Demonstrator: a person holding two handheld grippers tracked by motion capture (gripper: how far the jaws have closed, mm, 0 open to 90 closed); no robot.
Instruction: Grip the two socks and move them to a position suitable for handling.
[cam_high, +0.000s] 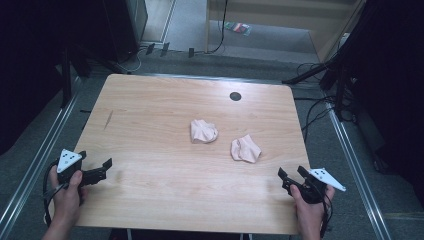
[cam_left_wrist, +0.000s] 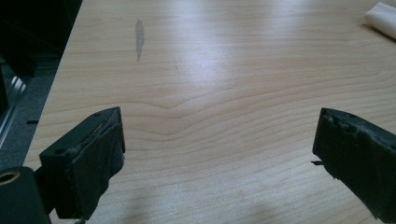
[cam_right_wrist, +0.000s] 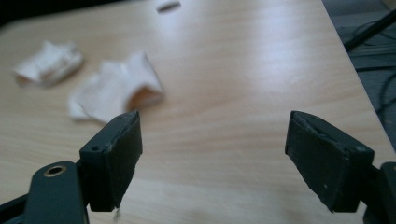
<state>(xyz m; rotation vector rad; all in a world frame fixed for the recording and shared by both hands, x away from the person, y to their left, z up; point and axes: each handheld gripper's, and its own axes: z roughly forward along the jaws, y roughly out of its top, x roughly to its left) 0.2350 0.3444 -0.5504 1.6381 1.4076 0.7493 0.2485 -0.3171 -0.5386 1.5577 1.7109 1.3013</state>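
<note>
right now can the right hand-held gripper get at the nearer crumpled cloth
Probably yes: the right hand-held gripper is open, and only bare table lies between it and the nearer crumpled cloth.

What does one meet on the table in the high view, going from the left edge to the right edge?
Left gripper, jaws open and empty → dark streak on the wood → left crumpled pale cloth → dark round hole → right crumpled pale cloth → right gripper, jaws open and empty.

No legible txt, labels or nos. anywhere.
</note>
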